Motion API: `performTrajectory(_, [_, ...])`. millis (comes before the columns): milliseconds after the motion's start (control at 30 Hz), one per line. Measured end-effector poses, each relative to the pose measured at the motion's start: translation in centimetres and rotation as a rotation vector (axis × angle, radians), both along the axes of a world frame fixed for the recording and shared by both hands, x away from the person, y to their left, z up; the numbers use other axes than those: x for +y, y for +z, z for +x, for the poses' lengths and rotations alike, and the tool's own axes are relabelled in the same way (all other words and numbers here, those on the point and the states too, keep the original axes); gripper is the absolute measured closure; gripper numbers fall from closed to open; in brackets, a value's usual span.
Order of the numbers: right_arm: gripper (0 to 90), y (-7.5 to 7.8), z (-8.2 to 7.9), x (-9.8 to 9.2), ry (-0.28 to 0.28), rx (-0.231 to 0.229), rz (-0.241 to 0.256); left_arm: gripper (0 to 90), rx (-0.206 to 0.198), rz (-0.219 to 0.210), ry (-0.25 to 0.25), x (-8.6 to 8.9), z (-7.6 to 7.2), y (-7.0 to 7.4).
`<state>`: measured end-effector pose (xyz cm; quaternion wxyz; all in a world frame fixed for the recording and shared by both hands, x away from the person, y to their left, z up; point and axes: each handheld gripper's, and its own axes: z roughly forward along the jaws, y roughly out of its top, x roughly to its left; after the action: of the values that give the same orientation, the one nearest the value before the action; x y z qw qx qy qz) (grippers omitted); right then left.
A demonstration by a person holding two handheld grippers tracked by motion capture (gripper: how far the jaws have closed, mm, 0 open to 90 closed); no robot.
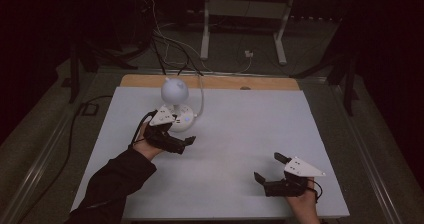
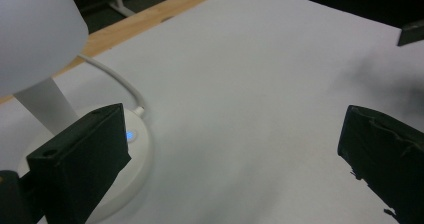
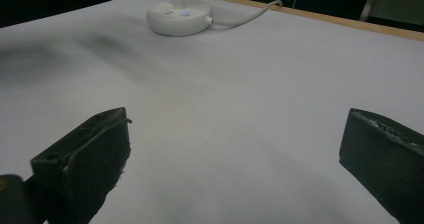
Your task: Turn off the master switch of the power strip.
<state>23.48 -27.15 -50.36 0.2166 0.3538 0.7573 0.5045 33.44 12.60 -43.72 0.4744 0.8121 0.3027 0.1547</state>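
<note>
A small white table lamp (image 1: 174, 91) with a round shade stands on the white tabletop (image 1: 240, 134) toward the back left. Its round base (image 1: 184, 120) carries a lit blue button (image 2: 130, 135). My left gripper (image 1: 181, 135) is open right beside the base, nothing between its jaws. In the left gripper view, the left jaw overlaps the lamp base (image 2: 136, 149), under the shade (image 2: 35, 29). My right gripper (image 1: 270, 168) rests open near the front right, well away from the lamp base (image 3: 179, 16).
The lamp's white cable (image 2: 117, 81) runs from the base to the back of the table and over its wooden edge (image 1: 215, 82). Beyond the table are floor cables and a white desk frame (image 1: 245, 19). The room is dark.
</note>
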Motion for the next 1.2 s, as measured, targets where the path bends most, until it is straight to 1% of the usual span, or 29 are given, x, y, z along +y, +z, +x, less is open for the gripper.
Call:
performTrajectory(67, [0.0,0.0,0.0,0.0,-0.001,0.000,-0.001,0.4,-0.006,-0.010,0.029,-0.2,0.3,-0.2])
performTrajectory(133, [0.0,0.0,0.0,0.0,0.001,0.000,0.002,0.4,0.011,-0.021,0.030,-0.3,0.7,-0.5])
performTrajectory(167, [0.0,0.0,0.0,-0.1,0.001,-0.001,0.002,0.4,0.007,-0.014,0.042,-0.4,0.8,-0.6])
performTrajectory(200, [0.0,0.0,0.0,-0.1,0.001,0.000,0.004,0.4,0.005,-0.014,0.042,-0.4,0.9,-0.7])
performTrajectory(233, [0.0,0.0,0.0,-0.1,0.002,0.001,0.006,0.4,0.007,-0.022,0.045,-0.5,1.1,-0.7])
performTrajectory(267, [0.0,0.1,0.0,-0.1,0.001,-0.002,0.006,0.4,0.007,-0.016,0.061,-0.6,1.2,-0.8])
performTrajectory(333, [0.0,0.1,0.0,-0.1,0.000,0.000,0.009,0.4,0.006,-0.026,0.067,-0.7,1.5,-0.9])
performTrajectory(400, [0.0,0.1,0.0,-0.1,0.001,-0.001,0.010,0.4,0.003,-0.025,0.086,-0.8,1.8,-1.0])
performTrajectory(500, [0.0,0.1,0.0,-0.2,0.002,-0.001,0.011,0.4,0.018,-0.024,0.113,-1.1,2.2,-1.3])
performTrajectory(533, [0.0,0.1,0.0,-0.2,0.002,-0.002,0.012,0.4,0.025,-0.021,0.132,-1.2,2.4,-1.4])
performTrajectory(567, [0.0,0.1,0.0,-0.2,0.002,-0.002,0.014,0.4,0.034,-0.018,0.134,-1.3,2.5,-1.5])
performTrajectory(600, [0.0,0.1,0.0,-0.2,0.002,-0.002,0.014,0.4,0.051,-0.027,0.129,-1.3,2.7,-1.6])
performTrajectory(667, [0.0,0.1,0.0,-0.2,0.003,-0.002,0.015,0.4,0.060,-0.017,0.132,-1.5,2.9,-2.0])
performTrajectory(733, [0.0,0.1,0.0,-0.2,0.002,-0.001,0.017,0.4,0.057,-0.011,0.141,-1.7,3.1,-2.4])
performTrajectory(800, [0.0,0.1,0.0,-0.3,0.001,0.000,0.017,0.4,0.047,0.026,0.154,-2.1,3.3,-2.8])
performTrajectory(833, [0.0,0.1,0.0,-0.3,0.002,0.000,0.019,0.8,0.052,0.032,0.160,-2.2,3.4,-3.0])
performTrajectory(867, [0.0,0.1,0.0,-0.3,0.003,-0.001,0.019,3.6,0.053,0.035,0.172,-2.2,3.5,-3.2])
performTrajectory(933, [0.0,0.1,0.0,-0.3,0.003,0.000,0.022,9.1,0.049,0.037,0.179,-2.3,3.7,-3.5])
performTrajectory(967, [0.0,0.1,0.0,-0.3,0.002,0.001,0.025,12.0,0.043,0.044,0.186,-2.4,3.7,-3.7])
performTrajectory(1000, [0.0,0.1,0.0,-0.3,0.002,0.002,0.027,15.7,0.037,0.053,0.195,-2.5,3.8,-3.9])
performTrajectory(1033, [0.0,0.1,0.0,-0.3,0.002,0.002,0.026,16.5,0.034,0.078,0.217,-2.7,4.0,-4.0])
performTrajectory(1100, [0.0,0.1,0.0,-0.3,0.001,0.003,0.026,18.4,0.035,0.083,0.222,-2.8,4.2,-4.3])
performTrajectory(1133, [0.0,0.1,0.0,-0.3,0.001,0.003,0.027,21.6,0.023,0.097,0.242,-2.8,4.3,-4.4])
performTrajectory(1167, [0.0,0.1,0.0,-0.3,0.001,0.004,0.027,24.1,0.022,0.098,0.253,-2.9,4.4,-4.5])
performTrajectory(1200, [0.0,0.1,0.0,-0.4,0.001,0.004,0.027,27.6,0.025,0.092,0.247,-2.9,4.6,-4.5])
